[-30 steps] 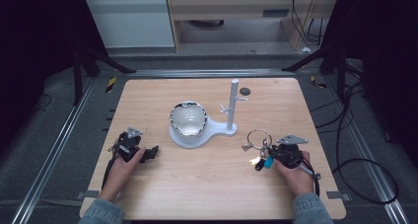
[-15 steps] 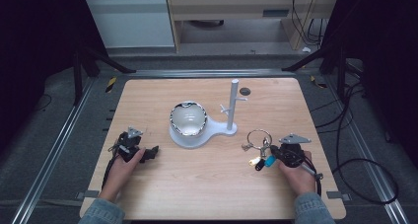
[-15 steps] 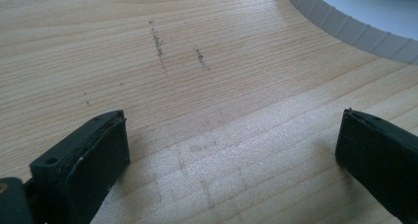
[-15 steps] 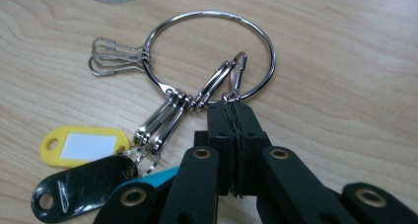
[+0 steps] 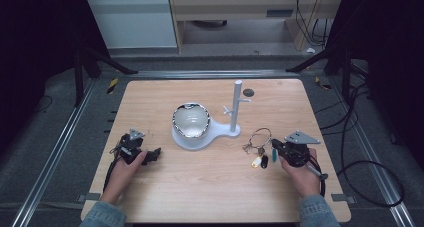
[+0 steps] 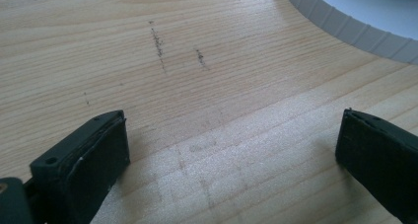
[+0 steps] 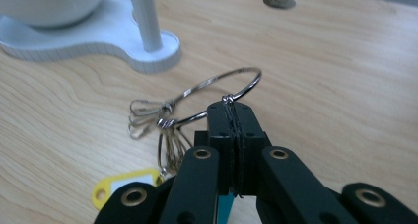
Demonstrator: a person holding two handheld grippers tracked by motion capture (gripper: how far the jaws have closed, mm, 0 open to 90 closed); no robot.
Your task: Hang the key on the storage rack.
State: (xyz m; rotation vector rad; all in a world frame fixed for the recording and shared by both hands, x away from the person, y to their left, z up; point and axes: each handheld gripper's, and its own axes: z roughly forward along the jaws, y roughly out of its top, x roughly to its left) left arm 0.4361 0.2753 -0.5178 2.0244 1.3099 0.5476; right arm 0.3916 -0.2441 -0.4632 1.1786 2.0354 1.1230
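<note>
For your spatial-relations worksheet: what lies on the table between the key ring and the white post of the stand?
Nothing: bare wood. In the right gripper view, the key ring lies just short of the stand, whose post rises behind. The right claw grips the ring.

In the left gripper view, the white ribbed base (image 6: 345, 26) is cut off by the upper right corner of the frame. In the right gripper view, the bowl (image 7: 49, 4) and the white post (image 7: 145, 17) run off the top edge, and the yellow tag (image 7: 129, 184) at lower left is partly hidden behind the right gripper (image 7: 230, 116). In the high view, the small key tags (image 5: 260, 160) right of centre are too small to read.
</note>
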